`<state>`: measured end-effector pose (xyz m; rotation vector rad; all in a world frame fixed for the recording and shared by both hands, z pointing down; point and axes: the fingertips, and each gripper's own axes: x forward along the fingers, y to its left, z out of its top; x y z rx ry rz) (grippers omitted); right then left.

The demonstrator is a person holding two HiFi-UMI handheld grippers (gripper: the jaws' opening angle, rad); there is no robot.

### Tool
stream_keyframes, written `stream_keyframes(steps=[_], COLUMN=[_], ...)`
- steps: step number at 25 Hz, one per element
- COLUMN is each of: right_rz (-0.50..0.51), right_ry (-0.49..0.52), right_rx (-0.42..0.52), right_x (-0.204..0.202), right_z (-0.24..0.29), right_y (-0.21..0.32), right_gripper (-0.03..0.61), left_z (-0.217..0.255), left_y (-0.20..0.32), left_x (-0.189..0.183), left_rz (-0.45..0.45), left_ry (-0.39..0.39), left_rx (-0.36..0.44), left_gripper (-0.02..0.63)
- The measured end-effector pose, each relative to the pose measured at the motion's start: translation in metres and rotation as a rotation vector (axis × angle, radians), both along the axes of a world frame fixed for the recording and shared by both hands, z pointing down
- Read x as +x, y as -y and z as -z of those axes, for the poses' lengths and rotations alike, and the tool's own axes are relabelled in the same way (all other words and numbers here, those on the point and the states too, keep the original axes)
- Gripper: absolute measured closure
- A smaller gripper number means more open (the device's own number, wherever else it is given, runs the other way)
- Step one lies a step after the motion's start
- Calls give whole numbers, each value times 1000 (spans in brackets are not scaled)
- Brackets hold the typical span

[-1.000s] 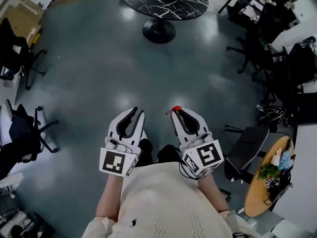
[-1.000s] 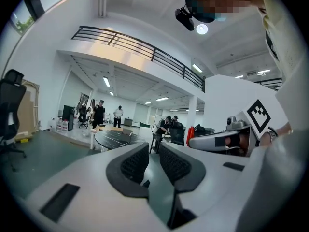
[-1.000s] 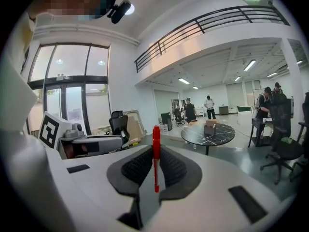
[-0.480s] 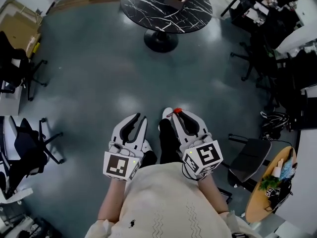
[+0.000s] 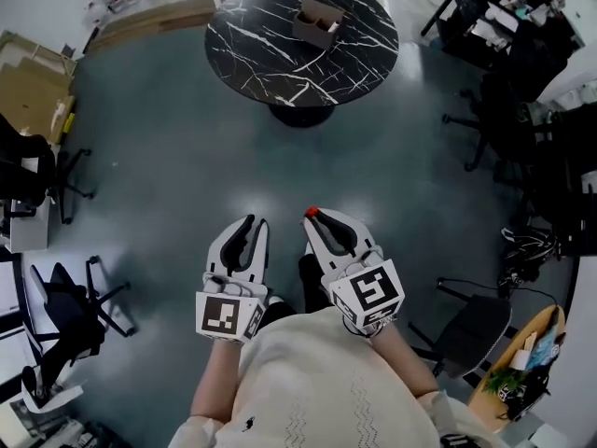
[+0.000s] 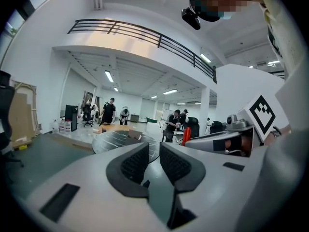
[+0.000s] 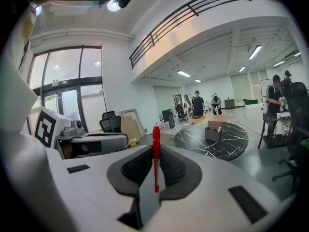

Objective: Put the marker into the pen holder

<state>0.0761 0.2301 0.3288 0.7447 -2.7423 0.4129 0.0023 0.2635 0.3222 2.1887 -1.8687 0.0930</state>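
One red marker (image 7: 156, 154) stood upright, pinched in the right gripper's (image 5: 318, 218) fingers (image 7: 136, 167), with the holder (image 5: 315, 22) on the worktop (image 5: 261, 49) well ahead across the floor (image 5: 168, 157), while the left gripper's (image 5: 254, 224) fingers (image 6: 134, 163) stood slightly apart, empty.

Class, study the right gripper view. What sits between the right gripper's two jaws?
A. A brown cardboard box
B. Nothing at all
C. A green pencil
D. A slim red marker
D: in the right gripper view the slim red marker stands upright, clamped between the dark ribbed pads of the right gripper, with its red cap poking out past the jaw tips.
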Motion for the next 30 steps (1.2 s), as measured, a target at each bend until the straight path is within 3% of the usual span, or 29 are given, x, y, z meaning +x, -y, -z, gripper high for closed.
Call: stream_keyframes(steps=[8,16,30], right_rz=[53,26,-236], right_ry=[7,-1,-51], right_rx=[0,-16,-40], right_x=[-16,-41,-142], right_z=[3,-3,-13], right_y=[98,171,353], right_gripper=[523,523,523], left_z=[3,-2,-18], left_y=[88,165,373], left_x=[3,-32,-131], left_rz=[29,18,-284], left_ry=[8,-5,-58], left_rx=[-3,-14,-35], left_gripper=[534,534,534])
